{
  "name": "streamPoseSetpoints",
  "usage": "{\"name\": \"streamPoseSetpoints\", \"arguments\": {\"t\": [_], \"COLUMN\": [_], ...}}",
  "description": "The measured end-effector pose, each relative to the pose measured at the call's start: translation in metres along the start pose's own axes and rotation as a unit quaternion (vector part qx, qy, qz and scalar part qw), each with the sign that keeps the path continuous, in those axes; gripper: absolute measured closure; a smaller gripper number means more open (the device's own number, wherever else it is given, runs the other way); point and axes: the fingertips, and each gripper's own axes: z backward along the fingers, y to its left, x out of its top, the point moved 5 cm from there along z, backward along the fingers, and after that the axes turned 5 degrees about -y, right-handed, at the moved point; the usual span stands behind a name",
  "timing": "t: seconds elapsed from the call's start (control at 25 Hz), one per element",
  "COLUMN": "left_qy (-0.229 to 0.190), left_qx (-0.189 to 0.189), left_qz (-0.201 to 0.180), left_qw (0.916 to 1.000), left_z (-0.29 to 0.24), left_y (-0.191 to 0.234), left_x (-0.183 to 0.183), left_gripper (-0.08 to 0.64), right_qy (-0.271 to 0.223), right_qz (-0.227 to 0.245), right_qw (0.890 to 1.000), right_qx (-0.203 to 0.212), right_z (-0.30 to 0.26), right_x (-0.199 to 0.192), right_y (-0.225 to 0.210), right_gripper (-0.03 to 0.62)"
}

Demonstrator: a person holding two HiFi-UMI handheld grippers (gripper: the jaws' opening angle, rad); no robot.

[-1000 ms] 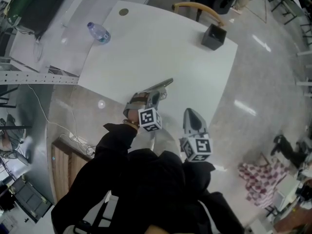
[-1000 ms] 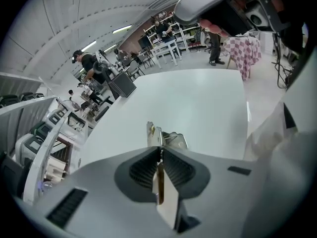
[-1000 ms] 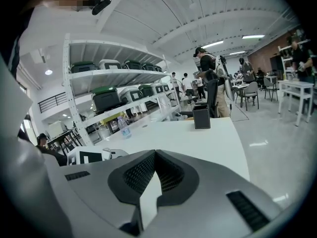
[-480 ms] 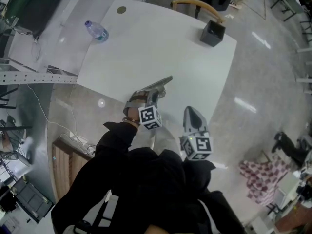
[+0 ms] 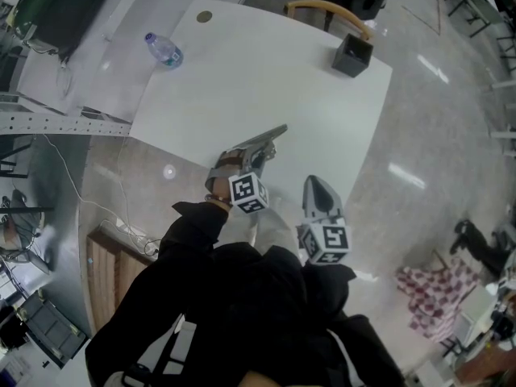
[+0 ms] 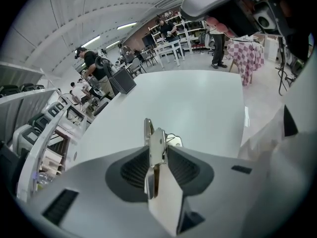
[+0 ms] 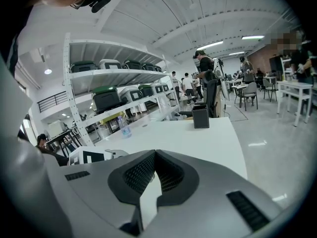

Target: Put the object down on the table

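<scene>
Table (image 5: 266, 71), left hand-held gripper (image 5: 268, 142) still clamping clip (image 6: 157, 150)

Head view overhead, gripper views share table (image 5: 258, 79)

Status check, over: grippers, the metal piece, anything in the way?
Left gripper shut on metal piece, over the table near its front edge. Right gripper shut, empty. Bottle, black box stand far off.

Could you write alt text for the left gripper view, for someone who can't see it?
The left gripper has its two grey jaws shut on a thin metal piece that sticks up between them. A white table stretches out ahead. A black box stands at the table's far edge, with people and workshop furniture beyond.
</scene>
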Motion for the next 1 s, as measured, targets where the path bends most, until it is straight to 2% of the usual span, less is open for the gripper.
{"name": "streamPoseSetpoints", "arguments": {"t": [0.32,0.48,0.76,1.0], "left_qy": [-0.009,-0.017,-0.042,-0.074], "left_qx": [0.010,0.015,0.048,0.064], "left_qz": [0.007,0.011,0.023,0.060], "left_qw": [0.9999,0.9997,0.9977,0.9934], "left_z": [0.014,0.025,0.050,0.077], "left_y": [0.004,0.007,0.030,0.048], "left_x": [0.004,0.009,0.025,0.040], "left_gripper": [0.456,0.454,0.456,0.456], "right_qy": [-0.004,-0.013,-0.016,-0.033], "right_qz": [-0.016,-0.006,0.010,0.021], "right_qw": [1.000,1.000,1.000,0.999], "right_qx": [-0.007,-0.002,-0.007,0.000], "right_z": [0.002,0.002,0.004,0.007], "right_x": [0.000,0.008,0.021,0.041], "right_y": [0.001,0.004,0.009,0.020], "right_gripper": [0.591,0.590,0.589,0.590]}}
